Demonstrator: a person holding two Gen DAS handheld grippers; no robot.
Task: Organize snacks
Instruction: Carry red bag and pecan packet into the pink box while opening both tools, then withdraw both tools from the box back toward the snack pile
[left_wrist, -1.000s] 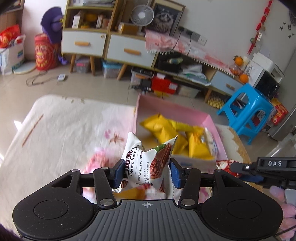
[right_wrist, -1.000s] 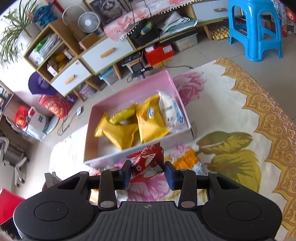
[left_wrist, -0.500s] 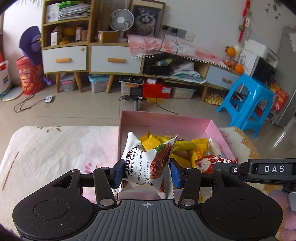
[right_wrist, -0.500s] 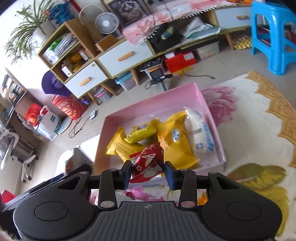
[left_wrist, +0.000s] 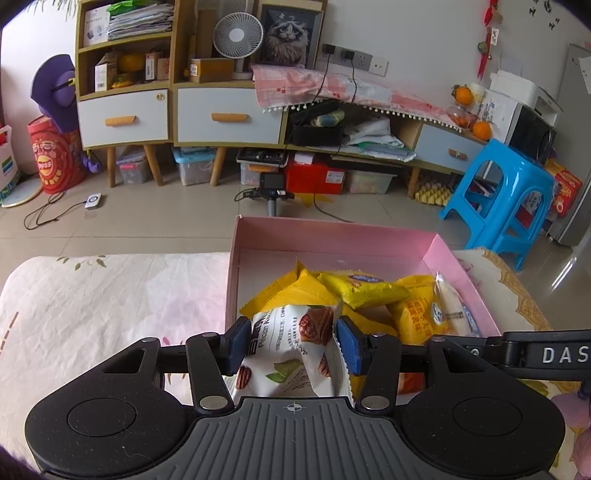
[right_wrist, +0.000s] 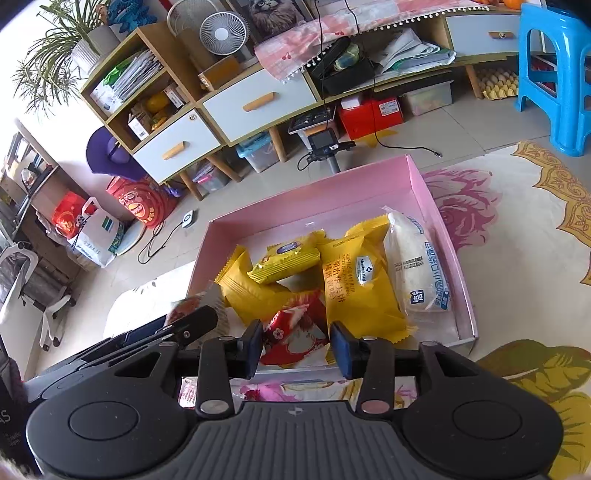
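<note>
Right wrist view: we now hang over the pink cardboard box (right_wrist: 436, 206); right gripper (right_wrist: 297, 347) jaws are opening, releasing the red foil snack packet (right_wrist: 291, 328) inside. Left gripper (left_wrist: 291, 345) still clenches the white pecan packet (left_wrist: 291, 339) at the box's near-left edge; drop it next.

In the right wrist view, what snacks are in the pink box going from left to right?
Plain yellow packet → small yellow packet with a blue oval label → large yellow packet → white bread packet with blue print. The red packet overlaps and is left out.
</note>
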